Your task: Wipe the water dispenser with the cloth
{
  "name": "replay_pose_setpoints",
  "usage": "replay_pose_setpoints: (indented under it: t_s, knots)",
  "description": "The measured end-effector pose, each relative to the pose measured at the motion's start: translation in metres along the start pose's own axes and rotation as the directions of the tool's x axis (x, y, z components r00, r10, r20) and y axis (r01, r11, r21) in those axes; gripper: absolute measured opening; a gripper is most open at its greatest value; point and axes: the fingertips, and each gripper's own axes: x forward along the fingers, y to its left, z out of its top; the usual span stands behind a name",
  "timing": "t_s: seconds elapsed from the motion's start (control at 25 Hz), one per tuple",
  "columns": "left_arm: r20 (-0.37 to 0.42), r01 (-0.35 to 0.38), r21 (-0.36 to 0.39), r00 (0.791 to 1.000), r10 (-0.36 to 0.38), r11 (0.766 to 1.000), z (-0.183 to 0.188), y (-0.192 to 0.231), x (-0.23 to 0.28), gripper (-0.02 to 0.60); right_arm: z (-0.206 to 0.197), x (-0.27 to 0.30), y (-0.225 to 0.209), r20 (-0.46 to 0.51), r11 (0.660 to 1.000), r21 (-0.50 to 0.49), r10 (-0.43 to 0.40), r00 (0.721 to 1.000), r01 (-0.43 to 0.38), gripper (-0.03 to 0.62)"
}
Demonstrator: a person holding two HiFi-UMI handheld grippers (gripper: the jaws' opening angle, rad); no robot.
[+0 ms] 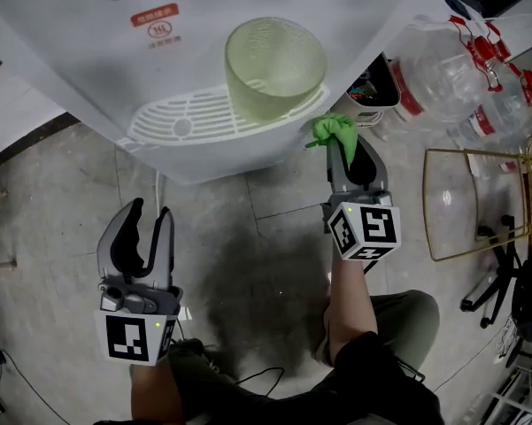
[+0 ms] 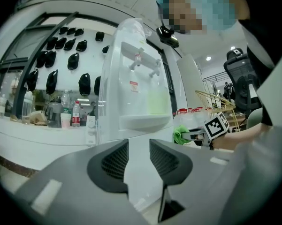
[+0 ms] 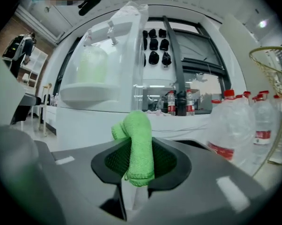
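- Plainly, our right gripper (image 1: 340,149) had its jaws closed on the green cloth (image 1: 330,129). The cloth stood folded between them and bulged out past their tips.
- Just ahead of those jaws and a little to their left stood the white water dispenser (image 1: 88,51). The cloth's bunched end lay at the right corner of its drip tray (image 1: 186,118), though we could not tell whether the two touched.
- On that tray, ahead and left of the right jaws, sat a pale green cup (image 1: 274,65).
- Our left gripper (image 1: 150,209) was farther back from the dispenser than the right one. Its jaws were parted by a narrow gap, and we held nothing between them.
- Straight ahead through that gap we saw the dispenser's white front, well clear of the jaw tips.
- Off to the right of the right jaws lay clear water bottles (image 1: 443,69) with red labels and caps. Nearer us on the grey floor (image 1: 248,273) stood a gold wire frame (image 1: 478,202).
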Motion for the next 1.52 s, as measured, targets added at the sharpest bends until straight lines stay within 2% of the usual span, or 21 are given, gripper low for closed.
replay_pose_setpoints:
  t_s: [0.12,0.32,0.44,0.56,0.64,0.72,0.8,0.92,1.12,1.24,1.52]
  knots:
    - [0.001,-0.012,0.012,1.0,0.012,1.0,0.0,0.005,-0.001,0.112,0.0,-0.01,0.01,0.022,0.999,0.041,-0.004,1.0,0.003,0.109]
    - [0.029,-0.053,-0.008,0.998,0.053,0.999,0.007,0.019,-0.01,0.112,0.0,-0.035,0.098,0.063,0.988,0.029,0.153,0.986,-0.155,0.109]
    - [0.045,-0.052,0.011,0.998,0.051,0.999,0.012,0.022,-0.016,0.112,-0.002,-0.041,0.165,0.088,0.951,-0.018,0.31,0.947,-0.31,0.109]
    - [0.037,-0.045,0.003,0.998,0.045,0.999,0.009,0.026,-0.02,0.112,-0.024,-0.034,0.228,0.012,0.897,-0.05,0.439,0.898,-0.438,0.109]
    - [0.035,-0.041,-0.012,0.999,0.041,0.999,0.008,0.028,-0.022,0.112,-0.038,-0.021,0.26,-0.037,0.874,-0.009,0.486,0.873,-0.486,0.109]
    - [0.045,-0.03,-0.019,0.999,0.031,0.999,0.009,0.029,-0.024,0.112,-0.04,-0.007,0.284,-0.024,0.851,0.033,0.525,0.85,-0.525,0.109]
    - [0.047,-0.015,-0.021,0.999,0.016,1.0,0.009,0.026,-0.024,0.112,-0.041,0.005,0.298,-0.003,0.838,0.044,0.544,0.839,-0.544,0.109]
    - [0.027,0.006,-0.016,1.0,-0.006,1.0,0.005,0.022,-0.024,0.112,-0.048,0.02,0.296,0.001,0.858,0.054,0.511,0.859,-0.511,0.109]
    - [0.034,0.016,-0.034,0.999,-0.014,0.999,0.006,0.018,-0.02,0.112,-0.057,0.024,0.259,-0.008,0.888,0.029,0.459,0.888,-0.459,0.109]
    - [0.033,0.046,-0.022,0.998,-0.046,0.999,0.004,0.007,-0.011,0.112,-0.06,0.021,0.214,-0.007,0.913,0.042,0.407,0.913,-0.407,0.109]
    - [0.001,0.084,-0.006,0.996,-0.084,0.996,-0.003,-0.017,0.004,0.112,-0.075,0.015,0.099,-0.041,0.974,0.025,0.224,0.974,-0.223,0.109]
